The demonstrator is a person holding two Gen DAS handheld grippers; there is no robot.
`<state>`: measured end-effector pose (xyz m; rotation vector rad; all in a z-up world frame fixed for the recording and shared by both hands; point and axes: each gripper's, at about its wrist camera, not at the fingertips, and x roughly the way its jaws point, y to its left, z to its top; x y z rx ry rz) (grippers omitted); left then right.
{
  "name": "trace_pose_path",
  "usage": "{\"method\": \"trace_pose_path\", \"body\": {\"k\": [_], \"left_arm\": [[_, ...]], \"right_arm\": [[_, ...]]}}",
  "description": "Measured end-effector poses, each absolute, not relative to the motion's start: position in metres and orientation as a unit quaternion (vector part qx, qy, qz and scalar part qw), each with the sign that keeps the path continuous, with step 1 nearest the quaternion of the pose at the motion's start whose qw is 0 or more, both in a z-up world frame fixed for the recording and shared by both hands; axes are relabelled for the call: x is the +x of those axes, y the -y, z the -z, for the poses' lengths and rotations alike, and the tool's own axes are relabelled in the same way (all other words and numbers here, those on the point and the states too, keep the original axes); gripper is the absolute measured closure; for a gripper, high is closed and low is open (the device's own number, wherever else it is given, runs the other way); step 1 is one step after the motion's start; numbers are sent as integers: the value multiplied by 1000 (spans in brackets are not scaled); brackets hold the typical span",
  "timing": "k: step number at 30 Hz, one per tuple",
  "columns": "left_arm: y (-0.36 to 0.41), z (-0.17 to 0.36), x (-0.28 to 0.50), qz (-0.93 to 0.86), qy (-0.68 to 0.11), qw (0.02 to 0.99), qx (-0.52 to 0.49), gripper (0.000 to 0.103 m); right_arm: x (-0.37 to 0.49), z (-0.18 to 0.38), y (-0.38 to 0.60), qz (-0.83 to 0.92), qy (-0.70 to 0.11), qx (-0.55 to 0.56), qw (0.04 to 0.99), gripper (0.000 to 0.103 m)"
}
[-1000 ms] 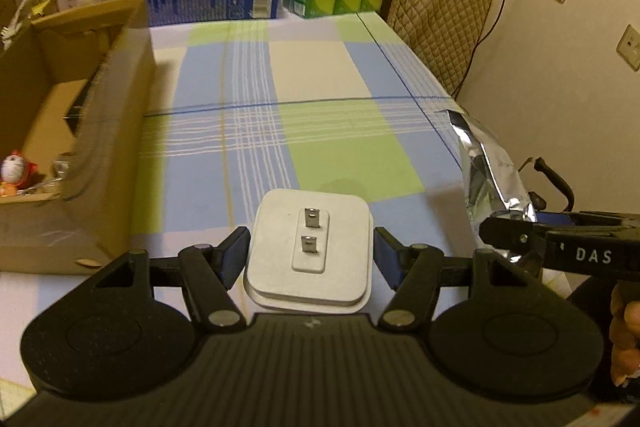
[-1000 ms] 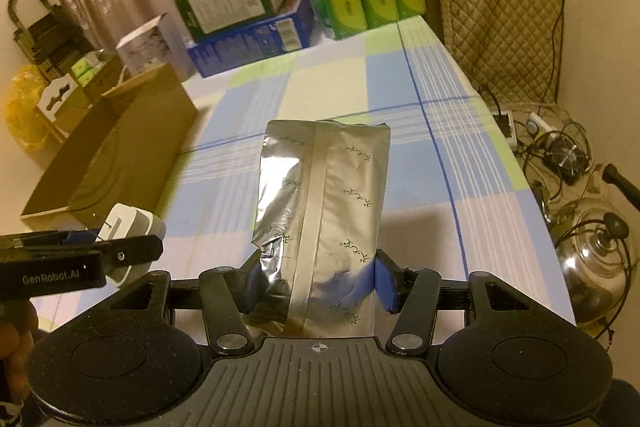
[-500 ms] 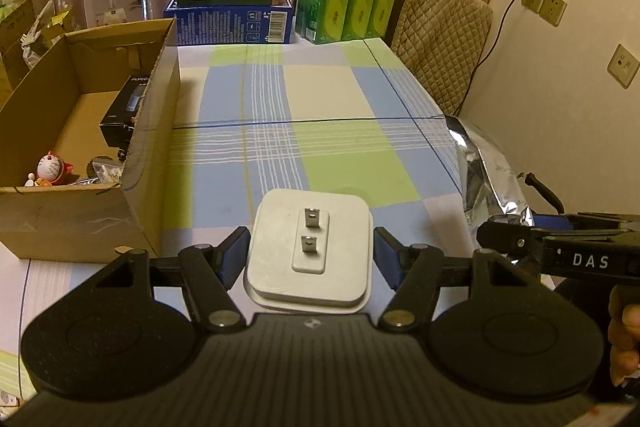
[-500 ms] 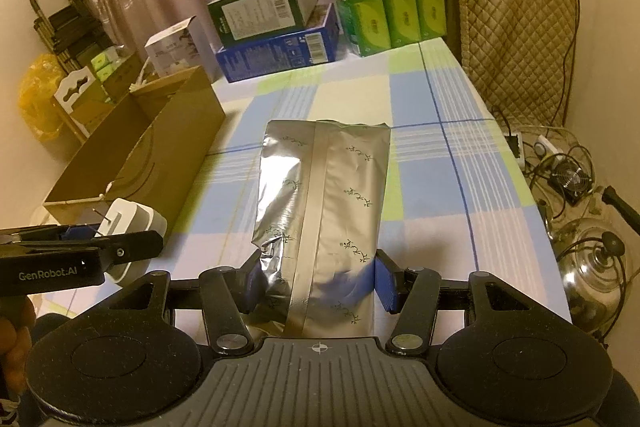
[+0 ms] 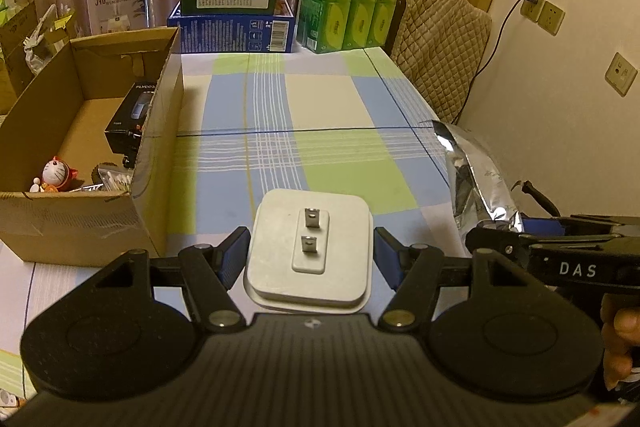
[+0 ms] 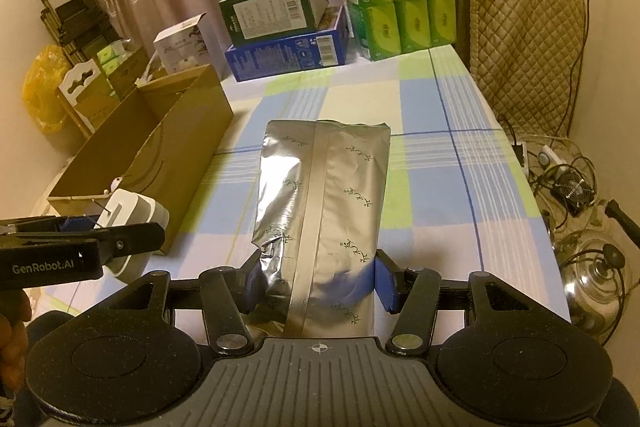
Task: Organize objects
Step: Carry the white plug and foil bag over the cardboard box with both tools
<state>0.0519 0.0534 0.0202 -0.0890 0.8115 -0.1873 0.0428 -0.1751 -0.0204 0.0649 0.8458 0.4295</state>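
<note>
1. Left wrist view: the left gripper (image 5: 310, 259) is clamped about half-open on a white square plastic plug adapter (image 5: 309, 249), metal prongs facing up, blue pads pressed on its two sides. It is held clear above the blue, green and cream checked tablecloth (image 5: 280, 115).

2. Compared with a second ago, this view now looks down from higher and further back: the whole open brown cardboard box (image 5: 156, 131) shows, with a black carton and a small red-and-white cat figurine (image 5: 58, 173) inside. Before, only its near wall was in frame.

3. Right wrist view: the right gripper (image 6: 316, 285) grips the lower end of a crinkled silver foil pouch (image 6: 324, 203) at a middling opening, the pouch standing up off the cloth. Here too more of the table and box has come into view.

4. Both grips are unchanged; only the hands have risen.

5. Judgement: both items are lifted and ready to carry. The box lies to the left, so the adapter seems nearest to being dropped in, the pouch after.
</note>
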Motion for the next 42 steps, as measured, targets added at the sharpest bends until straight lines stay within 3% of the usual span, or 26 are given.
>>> {"method": "trace_pose_path", "body": {"k": [24,42], "left_arm": [[-106,-52,43,53,-366,928,-52,41],[-236,-87,69,-33,-356,933,-31,41]], "right_arm": [[53,-1,96,-276,-389,0,879,51],[111,-26,-55,-371,-388,-4,844,51]]}}
